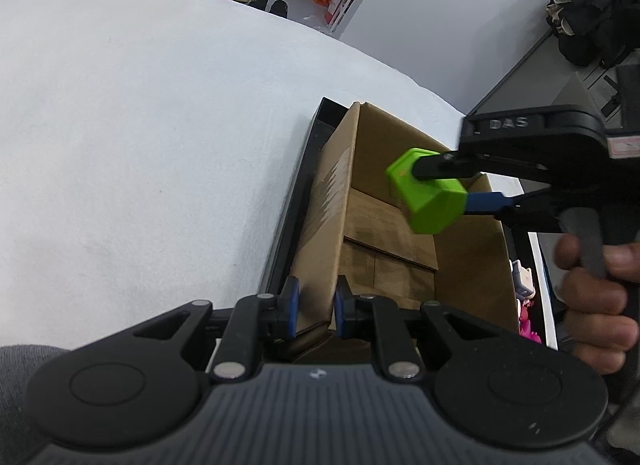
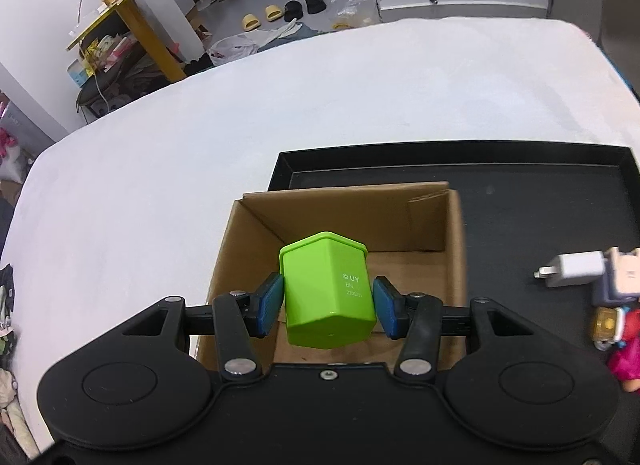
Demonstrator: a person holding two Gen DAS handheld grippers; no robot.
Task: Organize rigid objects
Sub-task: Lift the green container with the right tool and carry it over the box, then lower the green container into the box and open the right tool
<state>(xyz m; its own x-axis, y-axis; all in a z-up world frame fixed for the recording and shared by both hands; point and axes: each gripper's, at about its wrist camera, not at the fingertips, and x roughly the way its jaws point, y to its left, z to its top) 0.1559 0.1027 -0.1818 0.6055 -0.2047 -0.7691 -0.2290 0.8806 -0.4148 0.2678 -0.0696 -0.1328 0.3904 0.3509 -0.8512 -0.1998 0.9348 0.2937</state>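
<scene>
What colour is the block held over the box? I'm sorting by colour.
Bright lime green block, with small white lettering; the right wrist view shows it best.

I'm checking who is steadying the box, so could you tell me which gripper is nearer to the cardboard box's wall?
Left. The left gripper is clamped on the cardboard box wall; the right gripper holds the green block above the box's opening, not touching it.

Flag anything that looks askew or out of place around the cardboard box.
The cardboard box overhangs the black tray's near-left corner onto the white cover. Its far right wall has a torn, peeled patch. The left gripper pinches its wall; the right gripper holds the green block above it.
</scene>
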